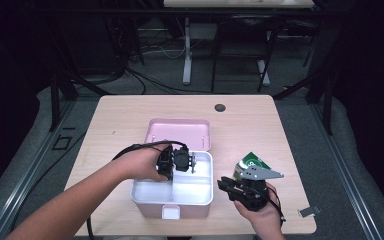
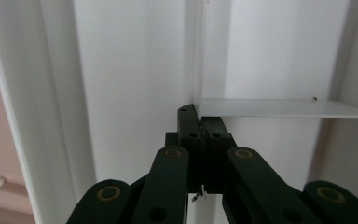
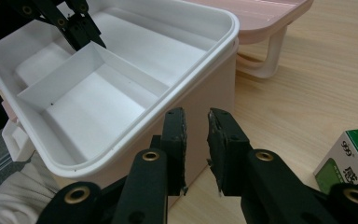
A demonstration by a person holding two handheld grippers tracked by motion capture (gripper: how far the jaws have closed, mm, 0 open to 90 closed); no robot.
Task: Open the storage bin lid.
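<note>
The left gripper (image 3: 77,25), clamped on the white tray's divider (image 3: 91,70) at upper left, could tip the tray if yanked; right gripper (image 3: 196,140) hangs slightly open, empty.

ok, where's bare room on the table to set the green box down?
Free: the wide strip of table behind the lid, up to the hole; the left edge beside the case; the right side past the green box. Crowded: the front middle, with the case, both hands and the left tool in the tray.
</note>
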